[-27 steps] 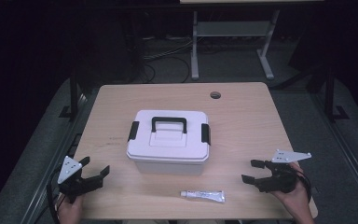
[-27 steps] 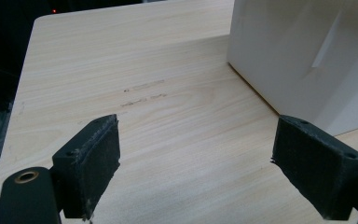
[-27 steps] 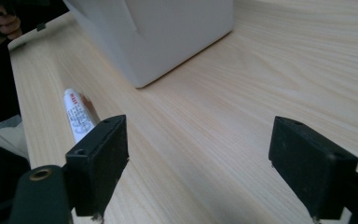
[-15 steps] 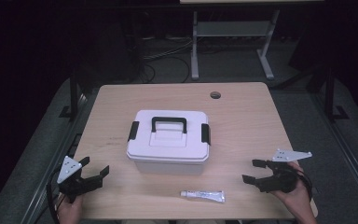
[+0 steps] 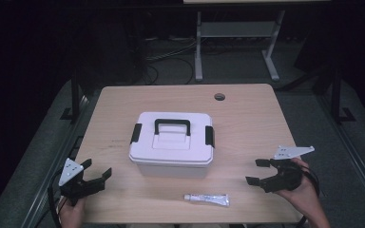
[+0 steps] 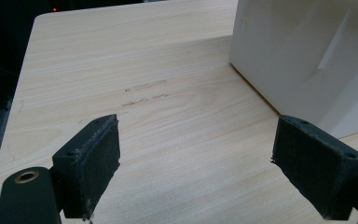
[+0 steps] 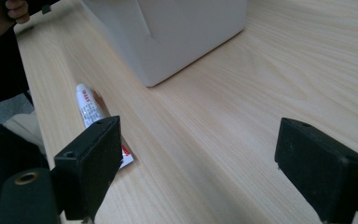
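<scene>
A white lidded box (image 5: 172, 149) with a black handle and black side latches stands in the middle of the table; its wall shows at the upper right of the left gripper view (image 6: 307, 56) and at the top of the right gripper view (image 7: 168, 32). A small white tube (image 5: 207, 199) lies flat near the front edge, partly behind my right gripper's left jaw (image 7: 91, 109). My left gripper (image 5: 96, 172) rests at the front left, open, nothing between its jaws (image 6: 196, 172). My right gripper (image 5: 257, 172) sits at the front right, open and empty (image 7: 198, 172), pointing toward the box and tube.
The wooden table (image 5: 247, 123) has a round cable hole (image 5: 219, 97) at the back right. A white metal stand (image 5: 199, 42) and cables lie on the dark floor behind. A hand (image 7: 16, 9) shows at the far corner in the right gripper view.
</scene>
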The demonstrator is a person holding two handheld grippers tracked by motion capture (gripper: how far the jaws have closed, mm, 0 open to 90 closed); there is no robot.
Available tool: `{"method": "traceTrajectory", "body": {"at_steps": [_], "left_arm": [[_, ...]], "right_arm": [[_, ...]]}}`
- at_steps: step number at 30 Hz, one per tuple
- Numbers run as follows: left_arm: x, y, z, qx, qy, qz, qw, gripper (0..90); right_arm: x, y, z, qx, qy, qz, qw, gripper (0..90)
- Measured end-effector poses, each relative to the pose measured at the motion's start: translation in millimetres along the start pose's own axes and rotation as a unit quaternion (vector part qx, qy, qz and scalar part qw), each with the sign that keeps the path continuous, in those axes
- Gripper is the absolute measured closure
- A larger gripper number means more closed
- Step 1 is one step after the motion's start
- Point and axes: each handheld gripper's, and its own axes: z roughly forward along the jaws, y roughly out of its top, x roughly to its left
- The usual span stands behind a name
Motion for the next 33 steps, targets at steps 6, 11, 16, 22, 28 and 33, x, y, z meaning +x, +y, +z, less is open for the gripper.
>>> {"method": "traceTrajectory", "body": {"at_steps": [6, 11, 16, 22, 28, 33], "left_arm": [[1.9, -1.5, -2.2, 0.001, 0.003, -0.002, 1.0000, 14.1], [4.1, -2.2, -3.5, -0.003, 0.004, -0.007, 1.0000, 14.1], [4.5, -1.9, -3.6, -0.004, 0.005, -0.004, 1.0000, 14.1], [3.8, -1.6, -3.7, -0.004, 0.003, -0.003, 1.0000, 14.1], [4.5, -1.4, -3.8, -0.006, 0.002, -0.005, 1.0000, 14.1], [5.3, -1.0, -3.3, -0.008, 0.000, -0.008, 0.9999, 14.1]], "right_arm": [[-0.1, 13.8, -0.5, 0.016, 0.015, -0.004, 0.9997, 16.0], [1.8, 29.4, -1.2, 0.028, 0.027, -0.018, 0.9991, 17.4], [6.3, 50.1, -2.1, 0.043, 0.038, -0.037, 0.9977, 17.2], [8.3, 75.0, 1.2, 0.075, 0.045, -0.054, 0.9948, 17.1], [14.2, 97.4, 3.0, 0.088, 0.057, -0.071, 0.9919, 17.1], [16.6, 119.6, 8.4, 0.103, 0.067, -0.081, 0.9891, 17.5]]}}
